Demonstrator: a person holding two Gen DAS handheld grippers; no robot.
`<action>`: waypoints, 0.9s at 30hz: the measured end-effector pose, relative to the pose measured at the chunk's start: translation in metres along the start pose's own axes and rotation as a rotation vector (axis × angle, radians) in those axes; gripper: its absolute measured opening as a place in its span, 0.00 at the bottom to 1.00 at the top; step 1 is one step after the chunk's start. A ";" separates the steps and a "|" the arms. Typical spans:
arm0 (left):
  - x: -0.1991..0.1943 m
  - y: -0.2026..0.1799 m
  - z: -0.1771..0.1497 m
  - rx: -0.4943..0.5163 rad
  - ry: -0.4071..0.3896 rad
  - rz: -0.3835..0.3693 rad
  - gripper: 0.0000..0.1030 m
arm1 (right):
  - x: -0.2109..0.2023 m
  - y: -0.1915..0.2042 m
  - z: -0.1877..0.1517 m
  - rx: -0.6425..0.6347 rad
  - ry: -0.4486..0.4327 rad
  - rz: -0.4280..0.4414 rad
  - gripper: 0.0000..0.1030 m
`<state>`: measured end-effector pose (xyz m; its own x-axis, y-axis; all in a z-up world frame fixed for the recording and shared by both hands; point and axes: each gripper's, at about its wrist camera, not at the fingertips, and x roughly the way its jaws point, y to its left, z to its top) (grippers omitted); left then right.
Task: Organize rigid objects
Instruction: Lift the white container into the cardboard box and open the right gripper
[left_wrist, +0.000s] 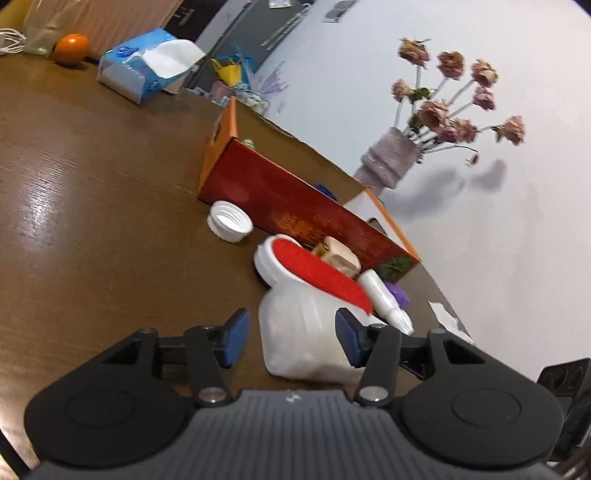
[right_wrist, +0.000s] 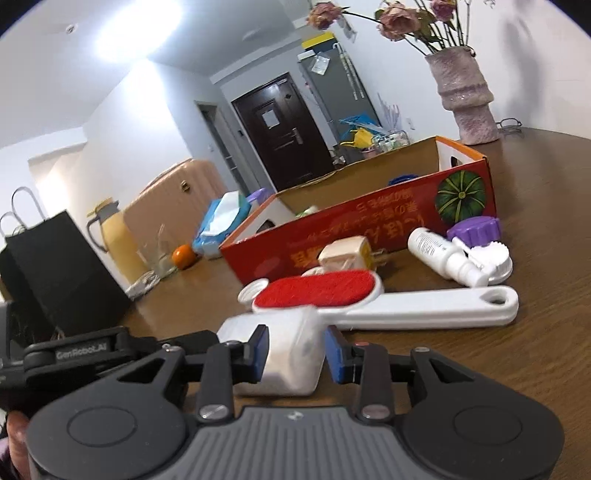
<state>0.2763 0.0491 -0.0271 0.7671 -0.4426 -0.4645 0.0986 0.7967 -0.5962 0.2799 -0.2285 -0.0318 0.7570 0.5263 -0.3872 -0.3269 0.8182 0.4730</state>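
Observation:
A white lint brush with a red pad (right_wrist: 321, 290) lies on the brown table, its handle (right_wrist: 424, 306) to the right and its white base cover (right_wrist: 291, 354) on the near end. My right gripper (right_wrist: 297, 352) stands open around that cover, pads close to its sides. My left gripper (left_wrist: 291, 341) is open around the same cover (left_wrist: 299, 332) from another side; the red pad (left_wrist: 325, 271) lies beyond. A red cardboard box (right_wrist: 369, 218) (left_wrist: 295, 206) stands open behind. Beside it lie a beige plug (right_wrist: 343, 256), a white spray bottle (right_wrist: 443, 256), a purple cap (right_wrist: 474, 229) and a white cap (left_wrist: 229, 220).
A pink vase with dried roses (right_wrist: 465, 96) (left_wrist: 388, 162) stands at the table's far edge. A tissue pack (left_wrist: 147, 62), an orange (left_wrist: 72, 48) and a black paper bag (right_wrist: 55, 273) are farther off. The left gripper's body (right_wrist: 92, 350) shows left of my right fingers.

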 end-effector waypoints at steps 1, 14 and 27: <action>0.003 0.000 0.001 -0.005 0.007 -0.001 0.42 | 0.004 -0.002 0.001 0.018 0.007 0.014 0.32; -0.029 -0.036 -0.025 -0.033 0.006 -0.083 0.32 | -0.046 0.008 -0.005 0.043 -0.023 0.050 0.23; 0.079 -0.109 0.133 0.087 0.030 -0.097 0.32 | 0.010 -0.021 0.159 0.034 -0.174 0.065 0.23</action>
<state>0.4103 -0.0179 0.0886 0.7320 -0.5303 -0.4276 0.2267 0.7816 -0.5811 0.3846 -0.2774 0.0800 0.8227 0.5269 -0.2134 -0.3608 0.7741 0.5202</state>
